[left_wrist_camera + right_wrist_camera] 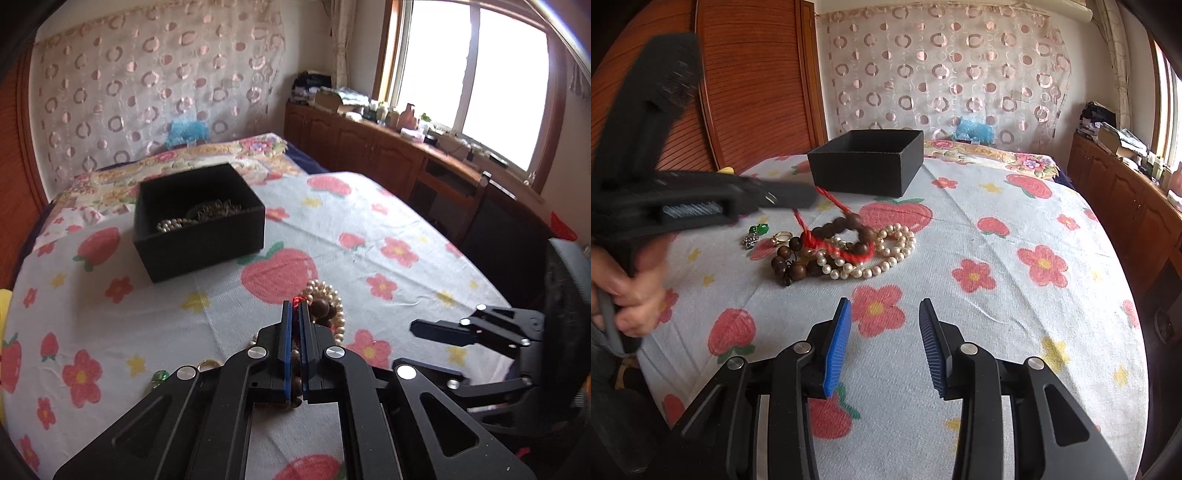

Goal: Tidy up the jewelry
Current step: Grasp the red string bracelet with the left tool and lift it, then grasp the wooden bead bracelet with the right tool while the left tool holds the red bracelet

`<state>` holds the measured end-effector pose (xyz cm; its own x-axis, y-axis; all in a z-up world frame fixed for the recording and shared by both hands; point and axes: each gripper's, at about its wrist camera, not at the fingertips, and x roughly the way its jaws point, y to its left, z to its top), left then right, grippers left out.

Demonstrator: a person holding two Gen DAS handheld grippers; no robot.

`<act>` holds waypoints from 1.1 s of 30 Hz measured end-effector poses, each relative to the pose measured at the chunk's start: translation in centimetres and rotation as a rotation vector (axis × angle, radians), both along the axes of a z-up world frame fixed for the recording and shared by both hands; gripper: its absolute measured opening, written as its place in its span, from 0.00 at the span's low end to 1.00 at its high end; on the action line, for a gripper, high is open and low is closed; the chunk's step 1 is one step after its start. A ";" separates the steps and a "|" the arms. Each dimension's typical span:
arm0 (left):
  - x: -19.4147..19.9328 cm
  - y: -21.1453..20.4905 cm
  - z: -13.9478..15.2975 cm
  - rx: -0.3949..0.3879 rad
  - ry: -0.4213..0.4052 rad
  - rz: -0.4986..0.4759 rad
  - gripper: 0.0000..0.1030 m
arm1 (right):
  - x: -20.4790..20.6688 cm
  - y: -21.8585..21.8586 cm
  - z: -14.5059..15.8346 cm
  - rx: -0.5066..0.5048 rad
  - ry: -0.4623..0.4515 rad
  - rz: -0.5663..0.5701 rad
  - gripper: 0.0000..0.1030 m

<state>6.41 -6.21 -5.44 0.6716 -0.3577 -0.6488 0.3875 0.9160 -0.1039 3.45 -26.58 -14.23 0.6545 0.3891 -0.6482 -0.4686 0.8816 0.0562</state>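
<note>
Left claw is closed on the red cord of the wooden bead bracelet; between its blue pads I see only a thin red line, and from the right wrist view the cord runs tight from the tip down to the beads. Some dark beads look lifted and blurred, the others rest on the bed cover.

What worries me is the tangle. The bracelet lies in one heap with the pearl strand, and the red cord seems to pass over and under the pearls. If I lift quickly, I think the pearls can come up together and fall beside the black box. The grip is also only on a thin cord, near the tip of the pads, so it may slip out during the carry. The gold ring and the green pendant lie just beside the heap, and a dragged strand could push them away.

The black box stands behind the heap, well apart from it, with a chain and pearls already inside.

My right claw is partly open and holds nothing; it hovers over the bed cover, in front of the heap, touching nothing.
</note>
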 end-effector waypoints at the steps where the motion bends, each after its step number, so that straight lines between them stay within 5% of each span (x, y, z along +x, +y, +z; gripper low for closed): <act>1: -0.4 0.2 0.3 -0.005 -0.009 0.002 0.02 | 0.0 0.0 0.0 -0.001 0.000 0.000 0.39; 11: -3.4 3.2 2.5 -0.049 -0.072 0.046 0.02 | 0.2 0.5 -0.2 -0.037 0.011 0.000 0.39; 20: -4.2 6.2 1.1 -0.051 -0.051 0.105 0.02 | 0.8 2.2 0.5 -0.061 0.005 0.029 0.39; 33: -5.6 9.6 0.9 -0.058 -0.059 0.168 0.02 | 2.9 10.2 1.3 -0.071 0.053 0.245 0.39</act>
